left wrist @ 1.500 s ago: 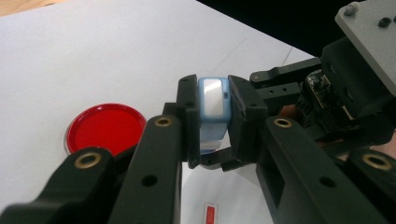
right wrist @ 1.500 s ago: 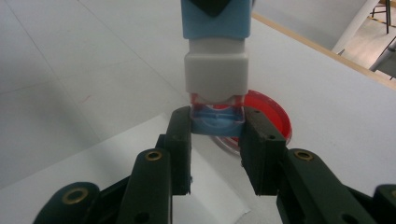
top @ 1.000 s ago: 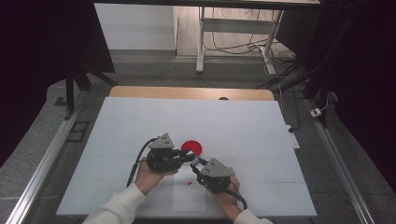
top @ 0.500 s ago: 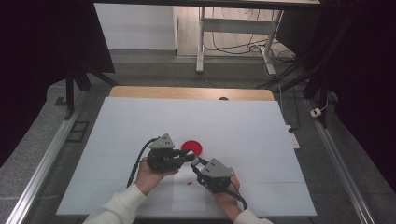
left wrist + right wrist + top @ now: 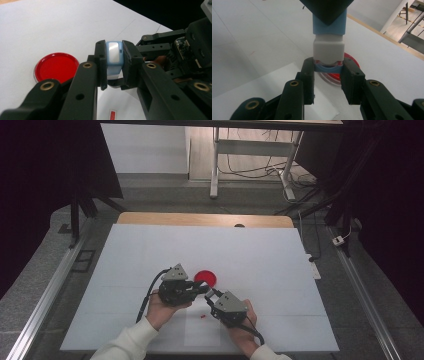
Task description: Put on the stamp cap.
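A small blue-and-white block (image 5: 113,53) hangs above the white table between both hands. My left gripper (image 5: 113,62) is shut on its blue body, a pad pressed on each side. In the right gripper view the same block (image 5: 328,45) shows a blue top, a white middle and a blue lower end, and my right gripper (image 5: 328,72) is shut on that lower end. From above, the left gripper (image 5: 201,289) and right gripper (image 5: 210,295) meet tip to tip just in front of a red round dish (image 5: 205,277). The block itself is hidden there.
The red dish (image 5: 56,66) lies flat on the white table sheet (image 5: 260,260). A small red bit (image 5: 202,317) sits on a paper rectangle (image 5: 200,332) near the front edge. A wooden strip (image 5: 200,219) borders the far edge, with metal rails at both sides.
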A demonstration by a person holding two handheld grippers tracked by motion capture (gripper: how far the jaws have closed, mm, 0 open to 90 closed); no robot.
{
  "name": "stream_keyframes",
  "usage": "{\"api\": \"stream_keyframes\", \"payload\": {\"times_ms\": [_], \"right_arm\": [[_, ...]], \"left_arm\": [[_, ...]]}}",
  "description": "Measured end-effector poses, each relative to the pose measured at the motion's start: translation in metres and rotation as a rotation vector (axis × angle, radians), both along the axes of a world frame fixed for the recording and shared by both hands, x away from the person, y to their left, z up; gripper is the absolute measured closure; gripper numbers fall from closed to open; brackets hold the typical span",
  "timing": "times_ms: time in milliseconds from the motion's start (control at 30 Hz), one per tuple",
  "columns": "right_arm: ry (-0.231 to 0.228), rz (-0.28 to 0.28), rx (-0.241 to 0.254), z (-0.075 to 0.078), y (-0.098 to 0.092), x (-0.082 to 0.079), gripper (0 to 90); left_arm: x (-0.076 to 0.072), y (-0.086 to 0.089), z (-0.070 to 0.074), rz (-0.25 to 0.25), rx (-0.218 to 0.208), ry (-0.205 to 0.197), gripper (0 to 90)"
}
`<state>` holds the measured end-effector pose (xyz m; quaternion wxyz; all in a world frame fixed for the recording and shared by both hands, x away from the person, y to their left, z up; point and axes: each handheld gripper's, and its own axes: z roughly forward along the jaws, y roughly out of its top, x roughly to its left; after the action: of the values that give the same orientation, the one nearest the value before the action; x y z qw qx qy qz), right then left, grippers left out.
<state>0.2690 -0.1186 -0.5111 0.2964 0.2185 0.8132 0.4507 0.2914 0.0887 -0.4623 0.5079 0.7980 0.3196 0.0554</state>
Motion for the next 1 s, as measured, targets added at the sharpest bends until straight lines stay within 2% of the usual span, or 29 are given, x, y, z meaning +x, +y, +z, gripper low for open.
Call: {"api": "stream_keyframes", "payload": {"times_ms": [1000], "right_arm": [[-0.032, 0.015, -0.026, 0.0015, 0.0006, -0.0037, 65.7]], "left_arm": [[0.0039, 0.0015, -0.0053, -0.026, -0.030, 0.050, 75.7]]}}
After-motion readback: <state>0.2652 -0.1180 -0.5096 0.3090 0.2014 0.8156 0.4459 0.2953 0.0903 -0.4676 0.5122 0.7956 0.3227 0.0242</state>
